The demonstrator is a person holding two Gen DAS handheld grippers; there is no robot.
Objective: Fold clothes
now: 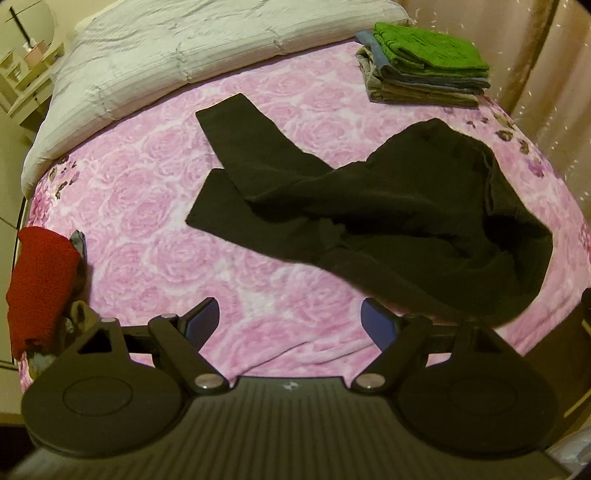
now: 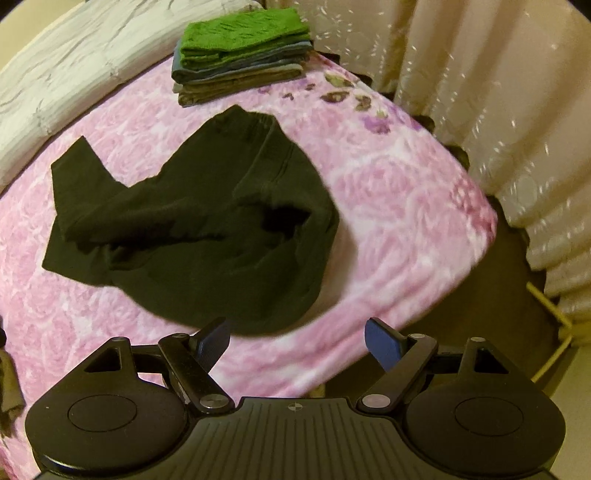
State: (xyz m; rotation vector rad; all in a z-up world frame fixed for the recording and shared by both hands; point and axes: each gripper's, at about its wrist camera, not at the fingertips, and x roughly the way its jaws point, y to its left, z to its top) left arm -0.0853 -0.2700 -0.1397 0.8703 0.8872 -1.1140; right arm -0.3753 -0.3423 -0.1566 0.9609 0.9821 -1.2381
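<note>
**Black trousers unfolded on bed, both grippers empty**

Pink rose-patterned bedspread (image 1: 155, 206) covers the bed and serves as the work surface; a pale grey quilted duvet (image 1: 177, 48) lies bunched along its far edge, and cream curtains (image 2: 480, 92) hang beyond the bed's right side.

Item under task: one pair of black trousers (image 1: 388, 206), lying rumpled near the middle of the bedspread. Both legs extend to the left, one crossing partly over the other; the waistband end sits to the right and is creased and partly turned over (the cloth edges nearest the cameras are blurred).

Finished work: a stack of folded clothes (image 1: 424, 66) stands at the far right corner of the bed, well apart from the trousers, with a green garment (image 2: 240, 29) on top and blue and grey-brown layers beneath.

Unsorted items: a red garment (image 1: 40, 284) rests on a small heap at the left edge of the bed.

Left gripper (image 1: 291, 321): jaws spread wide, nothing between them, over bare bedspread just beside the trousers.

Right gripper (image 2: 297, 341): jaws likewise spread wide and holding nothing, at the near edge of the trousers' waistband end.
</note>
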